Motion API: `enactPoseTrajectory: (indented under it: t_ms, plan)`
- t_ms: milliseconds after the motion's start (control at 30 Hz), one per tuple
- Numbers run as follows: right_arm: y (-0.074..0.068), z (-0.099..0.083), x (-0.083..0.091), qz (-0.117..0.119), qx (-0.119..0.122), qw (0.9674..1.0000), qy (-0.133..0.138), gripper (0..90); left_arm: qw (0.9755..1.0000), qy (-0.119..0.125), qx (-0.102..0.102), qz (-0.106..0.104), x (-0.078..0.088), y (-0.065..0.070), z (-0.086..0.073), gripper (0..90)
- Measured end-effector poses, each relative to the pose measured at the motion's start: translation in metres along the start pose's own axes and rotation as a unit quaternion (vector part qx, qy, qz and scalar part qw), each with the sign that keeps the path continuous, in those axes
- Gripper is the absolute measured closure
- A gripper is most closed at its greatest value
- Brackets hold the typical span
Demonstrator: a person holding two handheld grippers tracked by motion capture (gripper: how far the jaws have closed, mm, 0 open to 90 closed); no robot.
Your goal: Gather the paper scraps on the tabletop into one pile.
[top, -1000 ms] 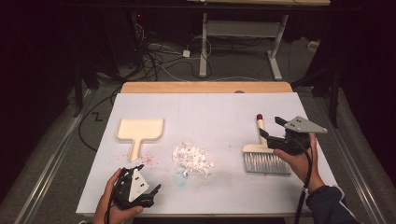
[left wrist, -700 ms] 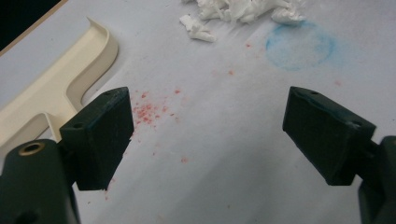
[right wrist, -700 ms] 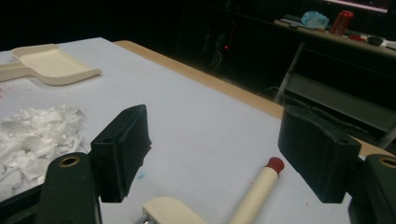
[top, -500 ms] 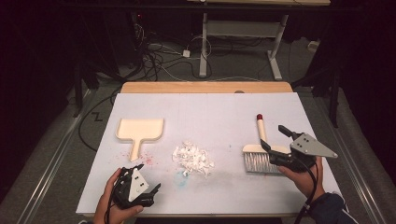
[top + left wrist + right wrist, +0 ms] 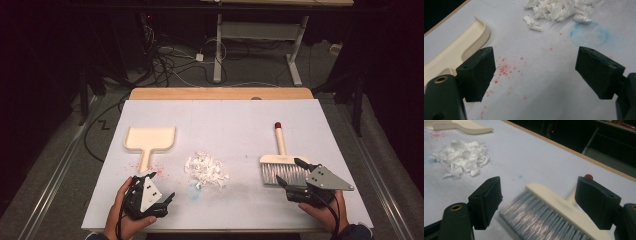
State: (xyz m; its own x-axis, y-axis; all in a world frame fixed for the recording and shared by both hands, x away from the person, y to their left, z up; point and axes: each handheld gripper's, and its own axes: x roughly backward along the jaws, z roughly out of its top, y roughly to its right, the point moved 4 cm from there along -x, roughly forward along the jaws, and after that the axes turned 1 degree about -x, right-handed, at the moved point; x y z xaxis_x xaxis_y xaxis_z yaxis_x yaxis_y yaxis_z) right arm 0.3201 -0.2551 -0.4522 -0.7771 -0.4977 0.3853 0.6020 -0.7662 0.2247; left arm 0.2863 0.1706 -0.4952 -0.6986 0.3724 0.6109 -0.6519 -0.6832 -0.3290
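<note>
A cream brush with grey bristles and a red-tipped handle lies flat at the table's right. My right gripper hovers at the near edge of its bristles. Its jaws have just been opening and stand wide open, pressing on nothing. A pile of white paper scraps sits mid-table, and a cream dustpan lies to its left. My left gripper rests low near the front edge, open and empty, by the dustpan's handle and facing the scraps.
Red specks and a faint blue ring stain mark the white table cover. A wooden strip runs along the far edge. Beyond it are cables and a desk frame on the floor.
My right gripper has drawn back from the brush's handle toward the near edge and sunk lower, with its jaws wider. The brush stays where it lay. The left gripper has not moved.
</note>
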Motion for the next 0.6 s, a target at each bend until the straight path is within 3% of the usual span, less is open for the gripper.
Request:
enactPoseTrajectory:
  t_ms: [333, 600]
  plan:
    - [-0.0066, 0.0043, 0.0055, -0.006, 0.023, 0.9997, 0.009, 20.9, 0.9999, 0.004, -0.011, -0.003, 0.0008, 0.0047, 0.0026, 15.8]
    - [-0.0082, 0.0037, 0.0036, -0.007, 0.028, 0.9995, 0.009, 20.9, 1.0, 0.003, -0.008, -0.004, -0.001, 0.0044, 0.0019, 15.8]
